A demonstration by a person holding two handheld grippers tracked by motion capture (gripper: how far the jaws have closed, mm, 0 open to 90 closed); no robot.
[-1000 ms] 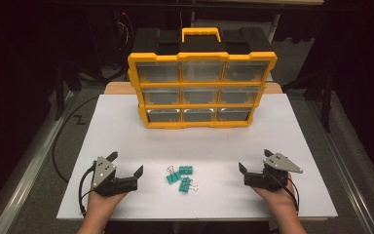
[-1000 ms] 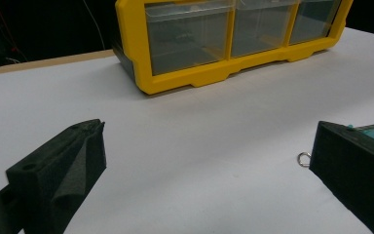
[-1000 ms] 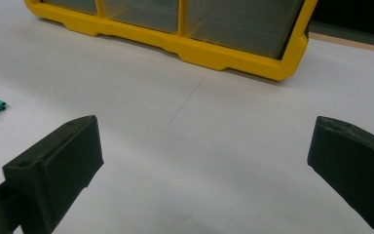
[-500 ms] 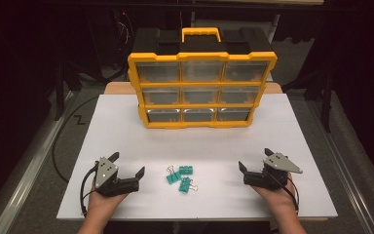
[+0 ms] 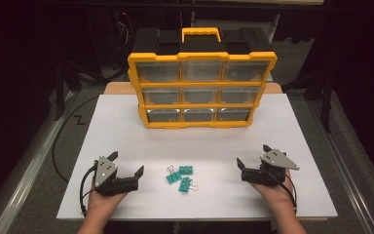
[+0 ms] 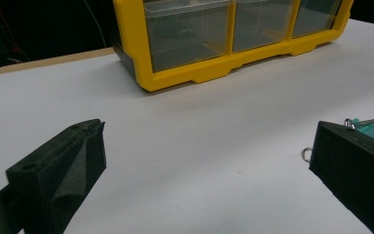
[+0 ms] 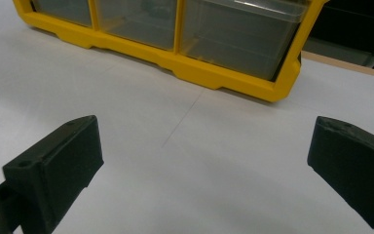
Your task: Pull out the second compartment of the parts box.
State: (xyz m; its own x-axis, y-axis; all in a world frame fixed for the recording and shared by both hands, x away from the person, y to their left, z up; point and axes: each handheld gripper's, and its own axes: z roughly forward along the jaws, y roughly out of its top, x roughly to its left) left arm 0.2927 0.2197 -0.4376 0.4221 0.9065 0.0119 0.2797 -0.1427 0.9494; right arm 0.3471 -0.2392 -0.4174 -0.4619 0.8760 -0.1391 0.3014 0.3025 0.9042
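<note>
Clips (image 5: 180, 176) lie near the table's (image 5: 126, 131) front edge, between the left gripper (image 5: 126, 165) and right gripper (image 5: 251, 157), both wide open and empty.

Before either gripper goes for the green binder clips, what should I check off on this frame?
1. Left gripper open, nothing held: ok.
2. Right gripper open, nothing held: ok.
3. Three binder clips lie apart from both grippers, between them: ok.
4. Bare table around the clips: ok.
5. Organizer drawers shut, none ready to receive a clip: not ok.
6. Whether the clips touch one another: cannot tell.
</note>
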